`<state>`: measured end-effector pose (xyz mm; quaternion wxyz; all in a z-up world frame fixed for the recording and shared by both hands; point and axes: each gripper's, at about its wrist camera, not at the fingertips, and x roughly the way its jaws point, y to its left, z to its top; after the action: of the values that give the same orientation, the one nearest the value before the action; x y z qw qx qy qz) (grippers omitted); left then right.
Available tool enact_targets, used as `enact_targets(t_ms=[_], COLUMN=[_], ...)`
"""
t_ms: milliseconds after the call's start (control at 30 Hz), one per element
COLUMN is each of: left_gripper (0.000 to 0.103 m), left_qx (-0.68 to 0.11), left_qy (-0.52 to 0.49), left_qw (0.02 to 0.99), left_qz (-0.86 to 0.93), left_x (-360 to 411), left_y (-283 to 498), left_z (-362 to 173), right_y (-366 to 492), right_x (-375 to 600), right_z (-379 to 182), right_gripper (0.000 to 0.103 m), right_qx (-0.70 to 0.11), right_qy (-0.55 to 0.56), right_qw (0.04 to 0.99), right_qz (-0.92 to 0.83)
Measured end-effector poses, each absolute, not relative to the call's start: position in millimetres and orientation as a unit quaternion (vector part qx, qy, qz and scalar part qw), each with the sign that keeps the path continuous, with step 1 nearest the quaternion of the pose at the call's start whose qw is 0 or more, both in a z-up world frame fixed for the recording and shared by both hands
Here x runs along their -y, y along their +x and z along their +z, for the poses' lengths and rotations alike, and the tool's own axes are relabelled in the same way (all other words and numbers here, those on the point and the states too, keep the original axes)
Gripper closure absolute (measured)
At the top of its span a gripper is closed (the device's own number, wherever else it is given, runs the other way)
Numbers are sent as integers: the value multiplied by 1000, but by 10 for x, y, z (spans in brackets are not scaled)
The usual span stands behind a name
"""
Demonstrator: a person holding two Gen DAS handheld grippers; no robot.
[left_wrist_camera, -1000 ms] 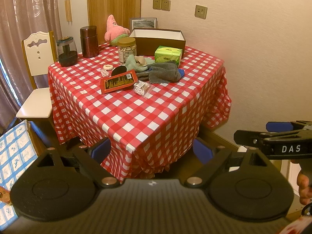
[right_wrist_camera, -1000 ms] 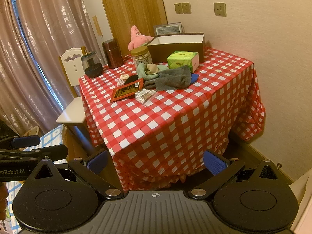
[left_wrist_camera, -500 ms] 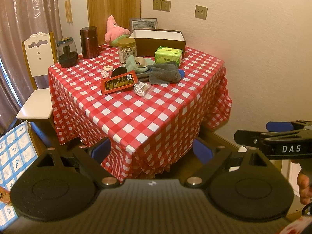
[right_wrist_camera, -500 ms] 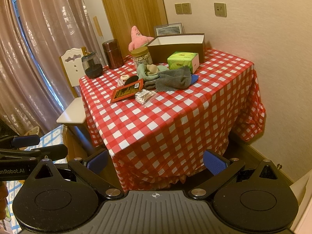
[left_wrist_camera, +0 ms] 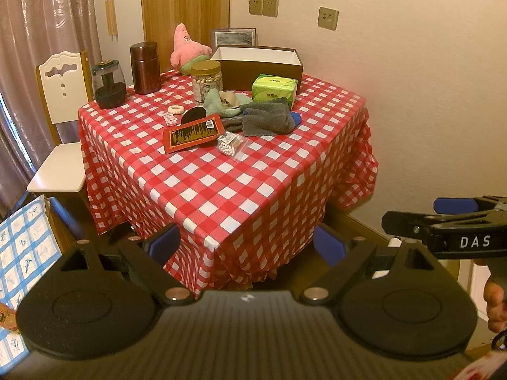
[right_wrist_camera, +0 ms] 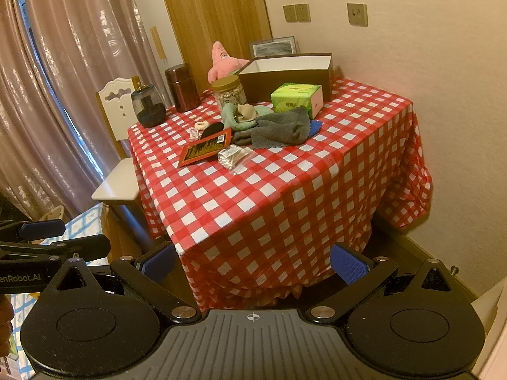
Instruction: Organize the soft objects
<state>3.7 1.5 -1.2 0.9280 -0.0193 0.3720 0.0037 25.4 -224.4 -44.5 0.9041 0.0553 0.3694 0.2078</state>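
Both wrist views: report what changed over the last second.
Hardly anything. The table sits slightly higher in the left wrist view and slightly lower in the right wrist view, so both cameras shifted a little. Nothing was grasped or released: the left gripper and right gripper stay open and empty, short of the table. The grey cloth, pink plush and brown box lie where they were.
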Motion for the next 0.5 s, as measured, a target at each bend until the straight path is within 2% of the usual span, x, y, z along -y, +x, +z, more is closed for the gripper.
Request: enact_targets(t_ms=[500], left_gripper=[13], left_qx=[-374], left_qy=[-19], left_qw=[927], left_qz=[5], left_x=[-32], left_y=[40], left_z=[-18], right_y=[321], right_x=[2202], right_z=[-480], right_gripper=[0], right_qx=[-368], right_qy=[55], right_qw=[904], right_qz=[210])
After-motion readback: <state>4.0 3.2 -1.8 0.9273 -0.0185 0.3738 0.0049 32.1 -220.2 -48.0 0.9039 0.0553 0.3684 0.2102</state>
